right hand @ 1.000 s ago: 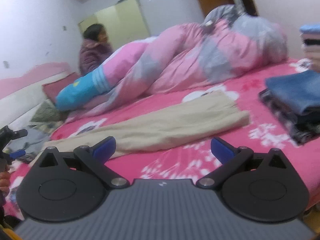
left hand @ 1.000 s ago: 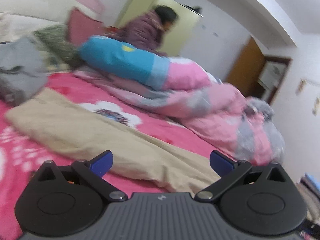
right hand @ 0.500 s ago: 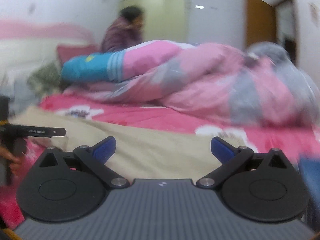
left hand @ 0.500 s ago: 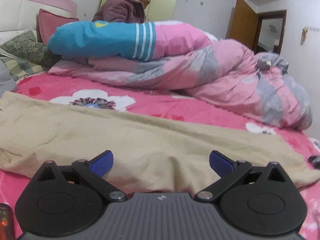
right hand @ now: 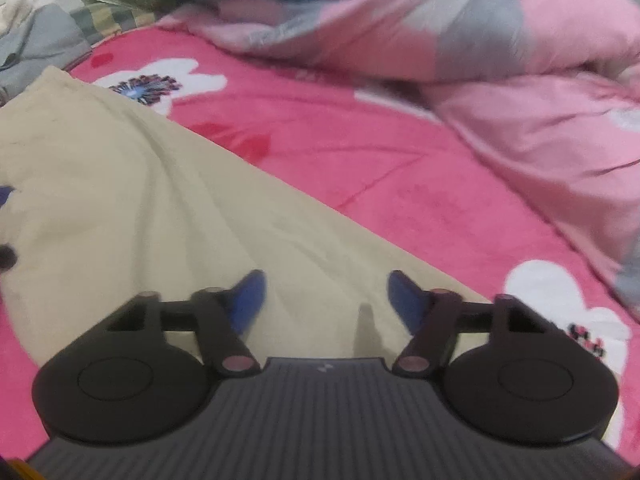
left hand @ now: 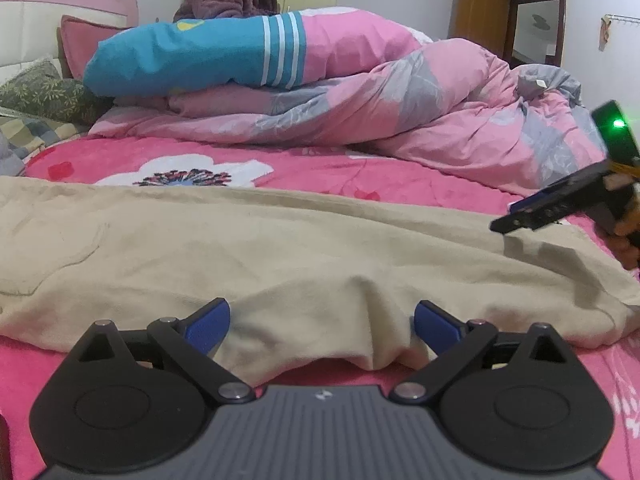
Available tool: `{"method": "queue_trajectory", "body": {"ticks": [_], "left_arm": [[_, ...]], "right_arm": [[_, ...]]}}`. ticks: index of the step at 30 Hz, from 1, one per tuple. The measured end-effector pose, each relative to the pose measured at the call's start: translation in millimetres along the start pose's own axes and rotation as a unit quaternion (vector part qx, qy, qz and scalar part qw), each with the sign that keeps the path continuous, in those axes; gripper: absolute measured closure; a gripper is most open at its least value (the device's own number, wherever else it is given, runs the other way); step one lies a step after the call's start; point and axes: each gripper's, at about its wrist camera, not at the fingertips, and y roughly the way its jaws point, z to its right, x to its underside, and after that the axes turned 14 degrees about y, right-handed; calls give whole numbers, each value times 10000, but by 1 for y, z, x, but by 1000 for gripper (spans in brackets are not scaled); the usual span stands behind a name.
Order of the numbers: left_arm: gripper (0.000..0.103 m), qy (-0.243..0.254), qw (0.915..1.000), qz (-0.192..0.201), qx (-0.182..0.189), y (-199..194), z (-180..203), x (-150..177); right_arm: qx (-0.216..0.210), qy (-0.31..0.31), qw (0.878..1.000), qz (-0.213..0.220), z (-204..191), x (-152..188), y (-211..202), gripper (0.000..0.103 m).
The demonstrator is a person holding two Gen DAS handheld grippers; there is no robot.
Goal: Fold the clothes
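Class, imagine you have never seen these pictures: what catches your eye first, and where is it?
The long beige garment stretched flat across the bright pink flowered bedspread, with the left claw at its near edge. Behind it, a rumpled pink and grey quilt is heaped under a blue striped pillow.

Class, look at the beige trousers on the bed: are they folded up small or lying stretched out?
Stretched out. The beige trousers run full length across the pink bedspread, not yet doubled over end to end.

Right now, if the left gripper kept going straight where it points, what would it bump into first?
Most likely the beige cloth trousers lying on the pink flowered bedspread; the left gripper already has their bunched near edge between its open fingers.
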Motion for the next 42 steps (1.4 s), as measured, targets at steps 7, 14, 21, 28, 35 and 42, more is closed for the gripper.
{"method": "queue_trajectory", "body": {"ticks": [7,14,21,28,35,42], "left_arm": [[4,78,9999,-61,-57,2,3,1],[4,92,9999,-66,-66,3,4,1],[3,123,9998,-94,-80,5,5,1],[3,105,9999,-105,-63,5,4,1],[3,137,9998,-116,-90,5,5,1],[3,165,9997,-121,-112,5,6,1]], "right_arm": [[-150,-306,9991,-242,-13,11,15,52],[-44,-1003,9949,-129,-39,26,5,52],[-316,-1157,9926,-165,-41,28,-7,54],[-1210,-833,9890,-189,-37,39,-40,54],[-2005,-39,9797,-55,-17,44,-60,52],[-1416,666,9869,-383,9,47,-25,55]]}}
